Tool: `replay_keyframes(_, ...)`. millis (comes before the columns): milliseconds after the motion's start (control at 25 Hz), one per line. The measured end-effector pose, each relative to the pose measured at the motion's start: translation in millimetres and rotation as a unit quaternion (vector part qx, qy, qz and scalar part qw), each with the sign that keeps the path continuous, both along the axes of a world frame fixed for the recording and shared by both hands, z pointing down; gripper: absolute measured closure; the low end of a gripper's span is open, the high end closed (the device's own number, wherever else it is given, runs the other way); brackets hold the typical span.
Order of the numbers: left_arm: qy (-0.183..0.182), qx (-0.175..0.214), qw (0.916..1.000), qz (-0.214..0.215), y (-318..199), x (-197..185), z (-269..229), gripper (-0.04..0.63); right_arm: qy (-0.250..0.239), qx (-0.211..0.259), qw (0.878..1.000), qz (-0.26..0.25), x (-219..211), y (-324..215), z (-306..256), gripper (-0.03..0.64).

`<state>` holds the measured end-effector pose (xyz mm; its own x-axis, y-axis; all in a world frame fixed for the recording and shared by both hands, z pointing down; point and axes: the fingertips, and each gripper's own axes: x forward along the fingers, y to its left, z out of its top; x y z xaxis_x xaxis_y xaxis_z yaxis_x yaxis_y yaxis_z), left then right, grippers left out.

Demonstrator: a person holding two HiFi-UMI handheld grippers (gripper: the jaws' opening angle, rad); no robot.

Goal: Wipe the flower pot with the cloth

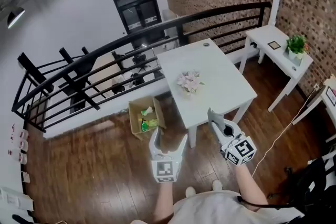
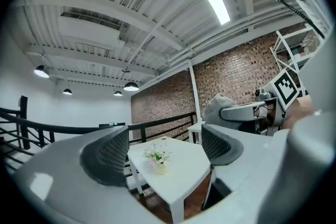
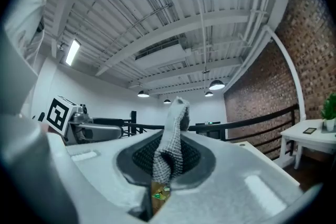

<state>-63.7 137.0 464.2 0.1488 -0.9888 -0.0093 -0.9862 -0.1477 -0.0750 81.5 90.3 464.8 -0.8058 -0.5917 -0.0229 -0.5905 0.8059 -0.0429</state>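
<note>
A small pale flower pot (image 1: 189,82) with pinkish-white flowers stands in the middle of the white table (image 1: 223,73). In the left gripper view the flower pot (image 2: 159,160) shows ahead, far off, between the jaws. My left gripper (image 1: 170,136) hangs over the wooden floor short of the table's near corner, open with nothing between its pads. To its right, my right gripper (image 1: 214,118) is shut on a grey knitted cloth (image 3: 173,134), which sticks up from the jaws. That cloth (image 2: 218,107) also shows in the left gripper view, at the right.
An open cardboard box (image 1: 146,118) with green items sits on the floor left of the table. A black railing (image 1: 131,39) runs behind the table. A second white table (image 1: 273,42) by the brick wall carries a green potted plant (image 1: 296,49). A white cable (image 1: 286,131) crosses the floor.
</note>
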Motion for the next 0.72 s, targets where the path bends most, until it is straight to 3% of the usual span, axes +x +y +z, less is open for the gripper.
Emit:
replay_keyframes(440, 0.017, 0.001, 0.9998, -0.012, 3.2, 32.9, -10.8, 0.16, -0.019, -0.008, 1.0, 0.002, 36.2, -2.3, -10.5, 0.609)
replay_keyframes(720, 0.02, 0.0, 0.9996, -0.018, 5.6, 34.7, -9.2, 0.17, -0.015, -0.011, 1.0, -0.002, 41.9, -1.3, -7.4, 0.611)
